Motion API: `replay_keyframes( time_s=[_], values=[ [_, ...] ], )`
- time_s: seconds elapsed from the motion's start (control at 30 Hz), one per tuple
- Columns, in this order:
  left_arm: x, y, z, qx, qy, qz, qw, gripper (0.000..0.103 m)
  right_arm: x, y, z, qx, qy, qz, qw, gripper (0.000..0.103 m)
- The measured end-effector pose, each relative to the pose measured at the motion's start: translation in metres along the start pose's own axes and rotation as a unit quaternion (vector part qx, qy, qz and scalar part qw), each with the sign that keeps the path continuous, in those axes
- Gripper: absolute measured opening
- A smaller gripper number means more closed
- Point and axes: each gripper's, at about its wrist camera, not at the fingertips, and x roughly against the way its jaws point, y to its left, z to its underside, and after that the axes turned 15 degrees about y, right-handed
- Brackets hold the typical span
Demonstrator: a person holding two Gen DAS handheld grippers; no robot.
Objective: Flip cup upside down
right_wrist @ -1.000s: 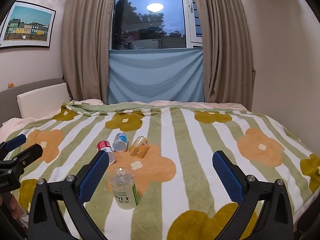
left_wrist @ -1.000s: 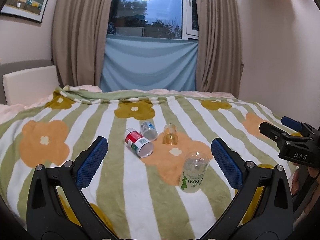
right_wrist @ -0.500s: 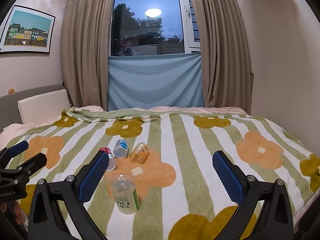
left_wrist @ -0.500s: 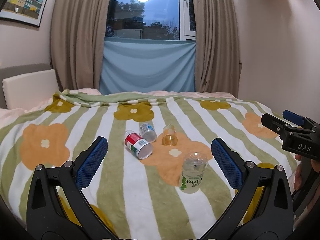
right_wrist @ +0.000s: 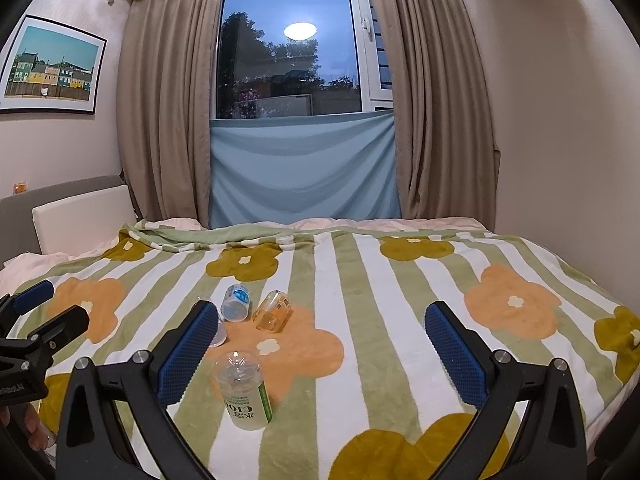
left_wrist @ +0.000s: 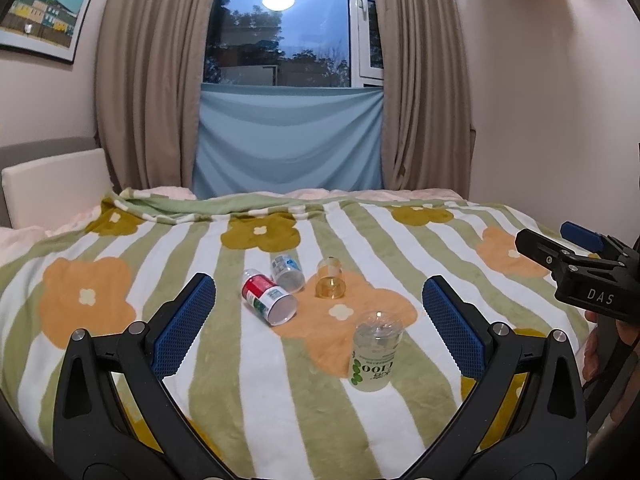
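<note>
Bed scene. My left hand-held gripper (left_wrist: 319,316) and right hand-held gripper (right_wrist: 321,342) both hovered with jaws spread wide and empty. The clear cup (left_wrist: 376,351) with green lettering stood base-up on the floral blanket (left_wrist: 120,264), nearest me. Beyond it lay a red-labelled cup (left_wrist: 267,296), a blue-labelled cup (left_wrist: 287,273) and an amber cup (left_wrist: 330,283).

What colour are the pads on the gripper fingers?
Blue, with a fine textured grid, on black plastic fingers; clearest in the left wrist view.
</note>
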Motion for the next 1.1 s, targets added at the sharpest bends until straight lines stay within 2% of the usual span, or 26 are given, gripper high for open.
replay_keyframes(
  time_s=[0.83, 1.1],
  values=[
    [0.014, -0.007, 0.001, -0.010, -0.035, -0.023, 0.9991, 0.103, 0.002, -0.005, -0.002, 0.002, -0.003, 0.006, 1.000, 0.103],
    [0.016, -0.003, 0.002, 0.003, -0.050, -0.020, 0.9985, 0.103, 0.003, -0.002, -0.004, 0.004, -0.002, 0.005, 1.000, 0.103]
  ],
)
